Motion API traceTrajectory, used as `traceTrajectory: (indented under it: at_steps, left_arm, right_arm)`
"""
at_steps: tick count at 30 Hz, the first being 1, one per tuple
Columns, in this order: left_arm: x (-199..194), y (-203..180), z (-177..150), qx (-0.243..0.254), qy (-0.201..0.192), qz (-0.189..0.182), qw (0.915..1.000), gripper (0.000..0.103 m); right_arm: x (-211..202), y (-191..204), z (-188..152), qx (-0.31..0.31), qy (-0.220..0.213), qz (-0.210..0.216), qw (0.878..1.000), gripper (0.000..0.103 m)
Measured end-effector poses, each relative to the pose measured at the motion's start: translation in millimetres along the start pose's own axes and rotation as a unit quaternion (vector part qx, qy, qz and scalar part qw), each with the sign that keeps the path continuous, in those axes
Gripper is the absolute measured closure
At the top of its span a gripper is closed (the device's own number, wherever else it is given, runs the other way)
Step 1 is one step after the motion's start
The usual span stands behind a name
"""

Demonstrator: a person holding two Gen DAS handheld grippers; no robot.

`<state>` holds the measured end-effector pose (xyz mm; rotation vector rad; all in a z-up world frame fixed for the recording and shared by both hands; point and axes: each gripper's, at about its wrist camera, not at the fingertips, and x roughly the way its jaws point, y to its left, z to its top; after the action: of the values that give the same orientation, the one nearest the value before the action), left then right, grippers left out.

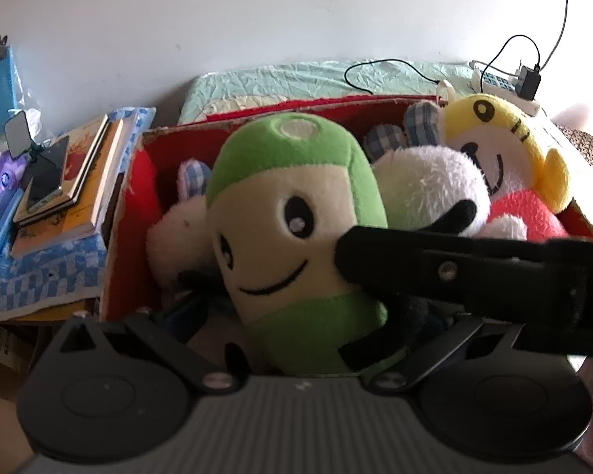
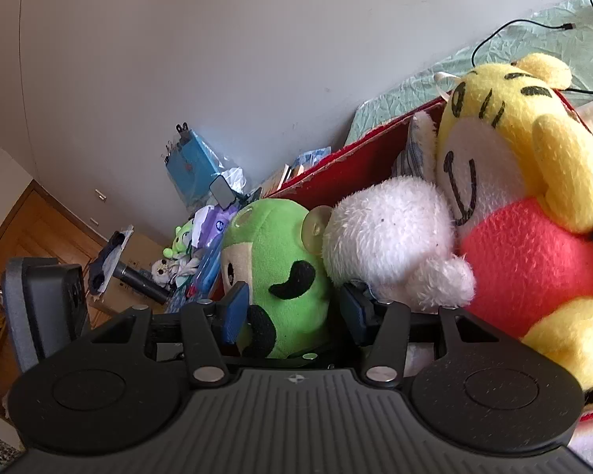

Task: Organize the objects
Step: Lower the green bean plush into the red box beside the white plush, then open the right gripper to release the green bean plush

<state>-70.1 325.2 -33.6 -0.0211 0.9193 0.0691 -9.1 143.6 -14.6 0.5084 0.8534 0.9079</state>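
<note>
The right gripper (image 2: pixel 286 316) has the green plush doll (image 2: pixel 272 272) lodged between its blue-padded fingers (image 2: pixel 236 312); both pads sit against the doll's lower flanks, so I judge the jaws to be pinching it, not fully pressed together. The left gripper (image 1: pixel 296 316) is right up against the same doll (image 1: pixel 296 217), whose bulk hides the fingertips; whether those jaws are spread or gripping cannot be told. In the left wrist view a black gripper finger (image 1: pixel 435 264), presumably the right tool's, crosses in from the right and presses the doll's cheek.

The deciding relation: the doll stands roughly upright, long axis running from the jaws up toward its green cap, leaning back over the red cardboard box (image 1: pixel 126 213). The right gripper is the one plainly in hold, so any lowering into the box falls to it.

Just behind, inside the box, lie a white fluffy plush (image 2: pixel 387 237) and a yellow tiger plush in a red top (image 2: pixel 514 181), touching each other (little free room remains).

The box rests on a bed with a pale green quilt (image 1: pixel 280 75). To its left, stacked books (image 1: pixel 75 181) carry a phone (image 1: pixel 45 181). A charger and cable (image 1: pixel 529 79) lie at the far right, before a plain white wall.
</note>
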Motion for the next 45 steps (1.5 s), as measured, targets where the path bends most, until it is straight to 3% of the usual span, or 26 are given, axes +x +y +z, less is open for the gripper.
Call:
traceTrajectory:
  at_steps: [10, 16, 32, 34, 45]
  left_arm:
    - [1.7, -3.4, 3.8, -0.004, 0.023, 0.003, 0.9997, 0.000]
    - [8.0, -11.8, 5.5, -0.002, 0.034, 0.034, 0.9988, 0.000]
    - [8.0, -11.8, 5.2, -0.005, 0.036, 0.038, 0.9986, 0.000]
    - [7.9, -11.3, 5.5, -0.005, 0.038, 0.036, 0.9986, 0.001]
    - [7.2, -11.1, 5.0, -0.008, 0.037, 0.037, 0.9986, 0.001]
  right_arm:
    - [-5.7, -1.7, -0.3, 0.001, 0.003, -0.001, 1.000, 0.051]
    - [-7.2, -0.9, -3.8, 0.001, -0.007, -0.003, 1.000, 0.052]
    - [-12.7, -4.6, 4.5, -0.008, 0.015, 0.006, 1.000, 0.058]
    - [-14.8, -5.9, 3.4, -0.002, 0.013, 0.006, 1.000, 0.062]
    - [-13.6, -4.5, 5.4, -0.003, 0.014, 0.000, 1.000, 0.063]
